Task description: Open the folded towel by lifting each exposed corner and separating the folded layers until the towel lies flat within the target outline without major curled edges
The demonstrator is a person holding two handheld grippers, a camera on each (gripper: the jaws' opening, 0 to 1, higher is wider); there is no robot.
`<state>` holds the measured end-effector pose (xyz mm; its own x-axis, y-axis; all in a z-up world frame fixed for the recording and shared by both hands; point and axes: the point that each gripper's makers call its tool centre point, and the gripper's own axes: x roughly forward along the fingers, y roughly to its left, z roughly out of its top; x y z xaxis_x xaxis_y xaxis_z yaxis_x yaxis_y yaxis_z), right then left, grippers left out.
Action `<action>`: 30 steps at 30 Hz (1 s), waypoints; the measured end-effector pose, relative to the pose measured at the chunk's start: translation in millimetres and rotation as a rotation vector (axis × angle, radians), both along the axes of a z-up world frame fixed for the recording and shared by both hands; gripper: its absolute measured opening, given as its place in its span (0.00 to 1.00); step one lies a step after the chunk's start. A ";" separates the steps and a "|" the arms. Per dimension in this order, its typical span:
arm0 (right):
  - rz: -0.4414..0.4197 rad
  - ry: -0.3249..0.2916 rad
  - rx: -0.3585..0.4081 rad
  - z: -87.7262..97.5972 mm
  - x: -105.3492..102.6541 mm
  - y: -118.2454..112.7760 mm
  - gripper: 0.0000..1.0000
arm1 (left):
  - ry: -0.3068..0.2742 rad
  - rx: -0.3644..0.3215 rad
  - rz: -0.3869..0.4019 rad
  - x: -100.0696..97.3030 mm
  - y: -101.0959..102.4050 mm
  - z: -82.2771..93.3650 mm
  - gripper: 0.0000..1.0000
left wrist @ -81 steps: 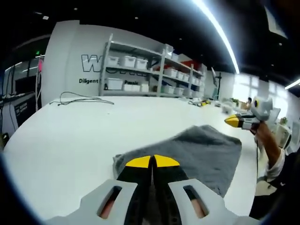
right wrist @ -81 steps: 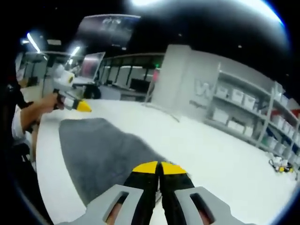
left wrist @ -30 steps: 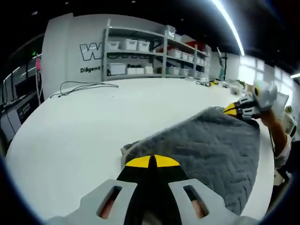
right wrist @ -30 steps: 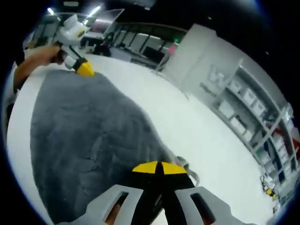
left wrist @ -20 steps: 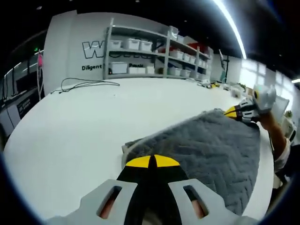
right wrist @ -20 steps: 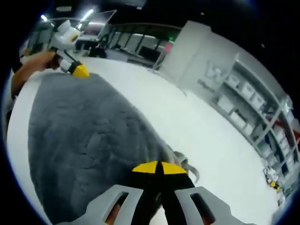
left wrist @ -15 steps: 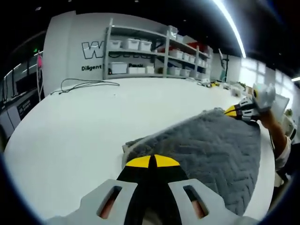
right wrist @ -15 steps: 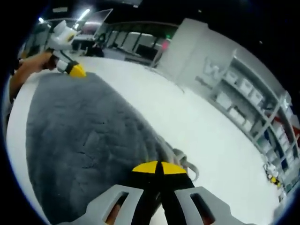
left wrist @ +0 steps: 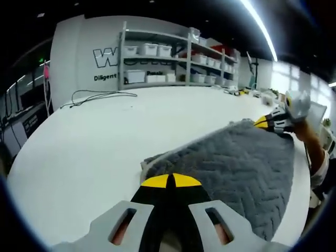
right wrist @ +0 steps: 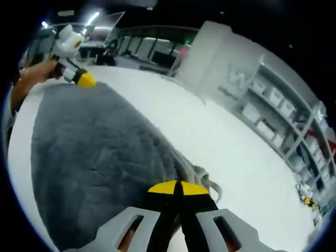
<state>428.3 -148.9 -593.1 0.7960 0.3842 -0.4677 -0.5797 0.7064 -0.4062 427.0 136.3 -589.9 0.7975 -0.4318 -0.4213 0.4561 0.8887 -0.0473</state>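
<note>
Since 2.7 s ago: towel (left wrist: 236, 163) spread wider and drawn taut between both grippers; since 0.5 s ago, barely any shift.

Left gripper (left wrist: 170, 181): fingers closed on towel corner, grey cloth running out ahead and to the right of the yellow tips. Right gripper (right wrist: 179, 188): fingers closed likewise on the opposite corner of the towel (right wrist: 94, 157), cloth extending ahead and to the left, a small pale fringe or curl just beyond the tips. Each gripper visible in the other's view at the far corner: right gripper (left wrist: 270, 123) and left gripper (right wrist: 79, 77).

Towel lying on white surface (left wrist: 89, 142), largely opened; no target outline discernible.

Handling, as judged: soft, limp, plush pile with herringbone quilting, light, not fragile; prone to sag and fold if slackened. Best held at corners, through all layers, keeping even tension to lay edges flat.
</note>
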 end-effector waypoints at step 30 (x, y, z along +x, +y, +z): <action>-0.047 0.116 0.332 10.3 16.6 -15.9 0.26 | 0.114 -0.018 -0.360 -90.2 -55.5 12.4 0.22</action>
